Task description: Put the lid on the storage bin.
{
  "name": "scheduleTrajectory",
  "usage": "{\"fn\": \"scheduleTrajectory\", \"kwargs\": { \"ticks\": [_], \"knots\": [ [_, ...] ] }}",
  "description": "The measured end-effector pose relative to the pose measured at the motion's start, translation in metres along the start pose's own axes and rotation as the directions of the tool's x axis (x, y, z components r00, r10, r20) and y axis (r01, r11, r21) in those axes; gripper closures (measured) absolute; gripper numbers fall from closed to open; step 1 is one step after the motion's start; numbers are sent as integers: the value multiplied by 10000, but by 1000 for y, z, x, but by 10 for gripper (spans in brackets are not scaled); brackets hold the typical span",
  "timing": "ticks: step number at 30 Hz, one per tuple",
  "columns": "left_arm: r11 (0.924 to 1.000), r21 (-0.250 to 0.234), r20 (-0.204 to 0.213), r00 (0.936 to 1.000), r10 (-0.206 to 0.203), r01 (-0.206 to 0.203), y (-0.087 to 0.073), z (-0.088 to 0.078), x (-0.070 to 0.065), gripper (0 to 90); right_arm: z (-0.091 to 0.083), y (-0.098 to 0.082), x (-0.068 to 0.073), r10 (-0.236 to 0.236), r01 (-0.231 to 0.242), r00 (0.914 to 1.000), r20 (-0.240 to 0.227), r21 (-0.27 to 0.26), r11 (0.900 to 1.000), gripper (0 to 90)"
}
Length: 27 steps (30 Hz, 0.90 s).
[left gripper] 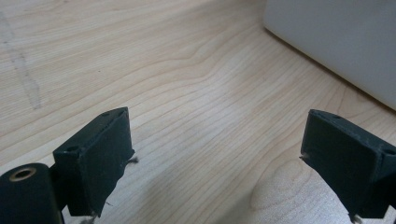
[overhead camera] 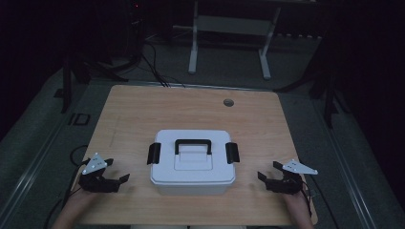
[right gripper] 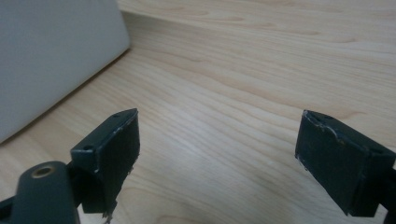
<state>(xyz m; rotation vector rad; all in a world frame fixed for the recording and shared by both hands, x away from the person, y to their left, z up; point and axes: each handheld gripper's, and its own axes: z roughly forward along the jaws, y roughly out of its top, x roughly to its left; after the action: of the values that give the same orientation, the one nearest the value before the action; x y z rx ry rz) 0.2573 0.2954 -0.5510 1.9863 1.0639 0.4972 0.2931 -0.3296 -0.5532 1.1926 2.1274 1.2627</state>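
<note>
Box (overhead camera: 192,162), long axis left-right

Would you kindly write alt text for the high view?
A white lidded box with a black handle and side latches sits on a wooden table. The left gripper and right gripper flank it, jaws open, touching nothing.

A white storage box (overhead camera: 192,162) sits near the front middle of the wooden table (overhead camera: 143,109), its lid on, with a black carry handle (overhead camera: 193,144) on top and 2 black latches (overhead camera: 153,152) (1 at each short end). The left gripper (overhead camera: 114,172) rests on the table left of the box, jaws apart with nothing between them. The right gripper (overhead camera: 268,171) lies right of the box, also spread. Both are clear of the box. A small round hole (overhead camera: 228,102) marks the table's far side.
</note>
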Motion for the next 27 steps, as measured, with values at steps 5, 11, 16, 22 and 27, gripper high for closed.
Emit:
{"fn": "scheduleTrajectory", "kwargs": {
  "ticks": [5,11,16,22,27],
  "knots": [
    [9985,-495,-539,9982,-270,243,-4,-4,0,88,-3,0,0,75,-56,9978,663,-284,9996,127],
    [9932,-1035,-1230,9902,-661,534,-7,-8,2,83,-8,-2,-3,624,-507,9852,1598,-761,9958,125],
    [9912,-1170,-1339,9880,-768,611,-10,-6,0,82,-10,-5,-7,981,-804,9750,1994,-952,9922,125],
    [9866,-1503,-1693,9816,-885,630,-10,-5,-4,83,-8,-5,-5,928,-741,9715,2183,-925,9930,125],
    [9796,-1846,-2244,9670,-1207,794,-14,-7,-4,82,-8,-5,-5,981,-780,9696,2243,-965,9923,125]
  ]
}}
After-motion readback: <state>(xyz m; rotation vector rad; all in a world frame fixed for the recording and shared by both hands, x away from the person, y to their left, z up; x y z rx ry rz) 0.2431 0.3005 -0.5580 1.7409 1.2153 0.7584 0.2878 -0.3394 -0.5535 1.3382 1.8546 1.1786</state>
